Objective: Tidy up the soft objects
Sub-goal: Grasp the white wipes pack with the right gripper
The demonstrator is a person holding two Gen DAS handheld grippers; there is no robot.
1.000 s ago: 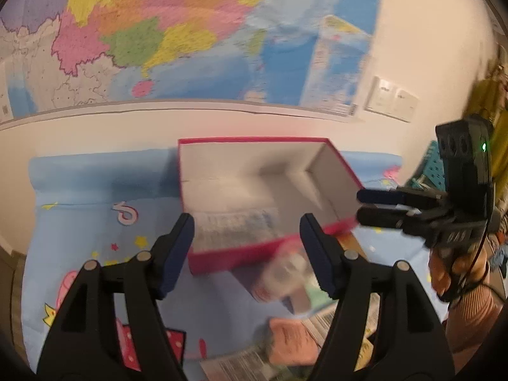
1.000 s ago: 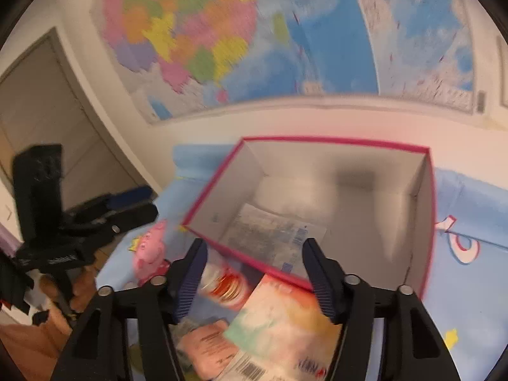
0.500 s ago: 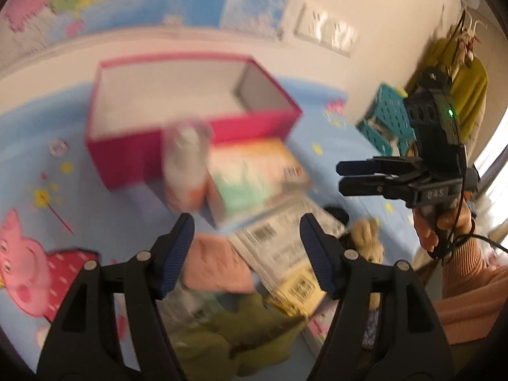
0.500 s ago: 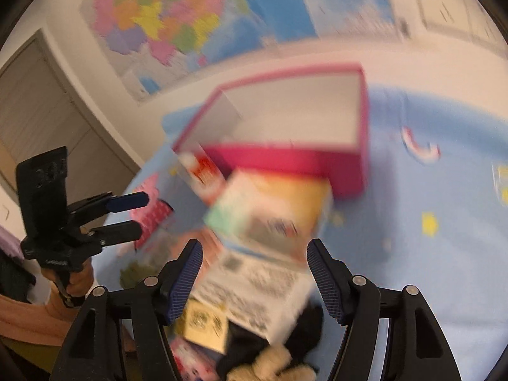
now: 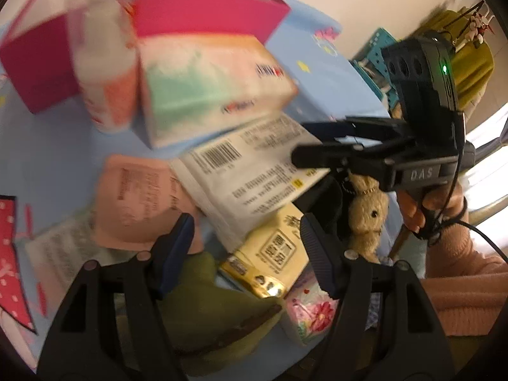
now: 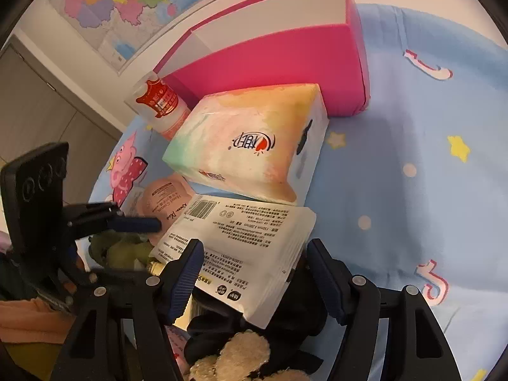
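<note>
A pile of soft goods lies on a blue cartoon cloth (image 6: 397,158) in front of an open pink box (image 6: 285,54). It holds a pastel tissue pack (image 6: 254,146), a white wipes pack (image 6: 241,231), a pink sachet (image 5: 139,197), a yellow pack (image 5: 276,254), a green plush (image 5: 206,311) and a beige plush bear (image 5: 365,212). My left gripper (image 5: 244,225) hovers open above the yellow pack and the wipes' edge. My right gripper (image 6: 254,247) hangs over the wipes pack with its jaws closing; the pads do not touch it.
A bottle with a red label (image 6: 162,101) stands left of the tissue pack against the box. A floral packet (image 5: 311,314) and a black soft item (image 6: 295,311) lie at the near edge. A wall map hangs behind; a teal crate (image 5: 374,50) sits beyond the cloth.
Both grippers have dropped and tipped downward, from facing the box and wall map to hovering over the pile. Neither has taken hold of anything.
</note>
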